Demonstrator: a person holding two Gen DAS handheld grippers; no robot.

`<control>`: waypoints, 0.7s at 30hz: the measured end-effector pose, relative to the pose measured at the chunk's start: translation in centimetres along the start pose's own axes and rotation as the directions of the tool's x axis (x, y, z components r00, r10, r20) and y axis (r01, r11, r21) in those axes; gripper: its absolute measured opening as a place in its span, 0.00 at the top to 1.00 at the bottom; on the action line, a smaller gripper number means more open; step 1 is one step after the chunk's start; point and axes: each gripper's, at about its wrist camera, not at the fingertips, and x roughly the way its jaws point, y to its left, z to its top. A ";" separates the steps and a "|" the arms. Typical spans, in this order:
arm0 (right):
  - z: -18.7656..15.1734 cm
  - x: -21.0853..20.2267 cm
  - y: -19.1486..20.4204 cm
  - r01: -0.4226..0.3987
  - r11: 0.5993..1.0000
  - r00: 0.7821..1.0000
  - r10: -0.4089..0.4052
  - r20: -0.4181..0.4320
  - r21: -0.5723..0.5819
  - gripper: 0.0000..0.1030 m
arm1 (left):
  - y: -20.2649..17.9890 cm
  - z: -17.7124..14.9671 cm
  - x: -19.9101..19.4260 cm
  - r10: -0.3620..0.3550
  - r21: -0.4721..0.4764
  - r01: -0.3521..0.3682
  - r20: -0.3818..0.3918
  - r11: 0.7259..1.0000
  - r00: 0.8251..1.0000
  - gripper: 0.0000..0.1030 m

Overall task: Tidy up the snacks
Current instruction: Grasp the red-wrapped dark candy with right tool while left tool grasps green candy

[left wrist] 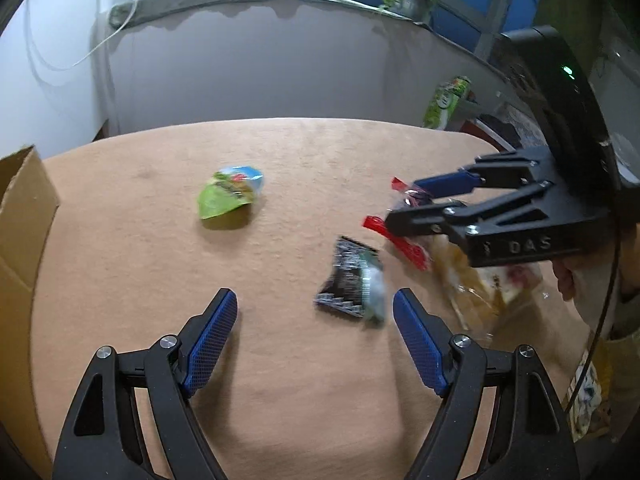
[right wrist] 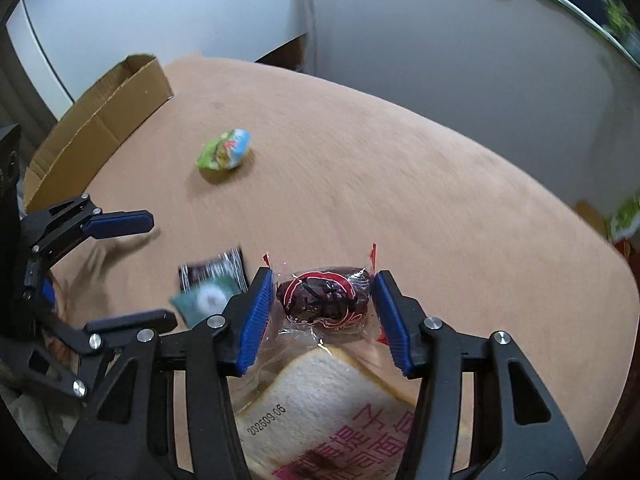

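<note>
Straddling red date packet with right gripper, left gripper open

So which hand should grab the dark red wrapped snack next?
Right. The right gripper already straddles the dark red snack, one blue pad on each side. The left gripper hangs open over bare table, nearer the black packet.

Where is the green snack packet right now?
The green snack packet lies alone on the tan table, left of centre in both wrist views, between the cardboard box at the left edge and the black packet near the grippers.
</note>
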 end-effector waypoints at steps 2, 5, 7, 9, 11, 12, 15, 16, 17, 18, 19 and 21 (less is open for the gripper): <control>-1.1 -0.7 -0.9 0.010 0.999 1.000 -0.010 0.017 0.033 0.48 | -1.2 0.1 0.4 -0.001 0.039 0.001 -0.005 0.999 1.000 0.22; -2.9 -1.6 -1.9 0.016 0.996 0.999 -0.020 0.048 0.086 0.48 | -2.2 0.5 0.3 -0.003 0.044 0.002 0.013 0.999 1.000 0.22; -3.6 -2.2 -2.2 0.028 0.994 0.997 -0.035 0.064 0.106 0.48 | -2.9 0.6 -0.1 -0.013 0.055 0.011 0.040 0.998 0.999 0.31; -4.2 -2.6 -2.3 0.035 0.993 0.996 -0.045 0.082 0.117 0.48 | -3.3 0.6 -0.2 -0.016 0.077 0.012 0.045 0.997 0.999 0.44; -4.4 -2.7 -2.6 0.031 0.992 0.994 -0.044 0.099 0.126 0.48 | -3.9 0.5 0.3 -0.003 0.106 -0.001 0.033 0.994 0.999 0.44; -4.6 -2.9 -2.6 0.027 0.991 0.993 -0.042 0.111 0.132 0.48 | -3.8 0.5 0.7 0.010 0.115 -0.013 0.022 0.993 1.000 0.44; -4.7 -3.5 -2.7 0.018 0.989 0.989 -0.039 0.141 0.144 0.48 | -3.7 0.4 1.7 0.031 0.130 -0.030 -0.010 0.991 0.999 0.56; -4.8 -3.8 -2.6 0.015 0.989 0.987 -0.038 0.153 0.146 0.48 | -3.9 0.4 1.7 0.043 0.137 -0.042 -0.005 0.990 0.999 0.59; -5.0 -4.4 -2.7 0.013 0.989 0.984 -0.039 0.173 0.150 0.48 | -3.9 0.5 1.8 0.054 0.145 -0.052 -0.006 0.988 0.999 0.67; -5.1 -5.1 -2.8 0.011 0.988 0.980 -0.041 0.193 0.153 0.48 | -4.1 0.5 1.8 0.062 0.150 -0.060 -0.010 0.987 0.998 0.81; -5.1 -5.6 -2.8 0.010 0.988 0.977 -0.044 0.211 0.156 0.48 | -4.1 0.5 1.9 0.073 0.150 -0.069 -0.018 0.986 0.997 0.86; -5.3 -6.7 -2.8 0.011 0.986 0.969 -0.052 0.243 0.164 0.48 | -4.4 0.1 1.9 0.082 0.149 -0.078 -0.020 0.986 0.996 0.86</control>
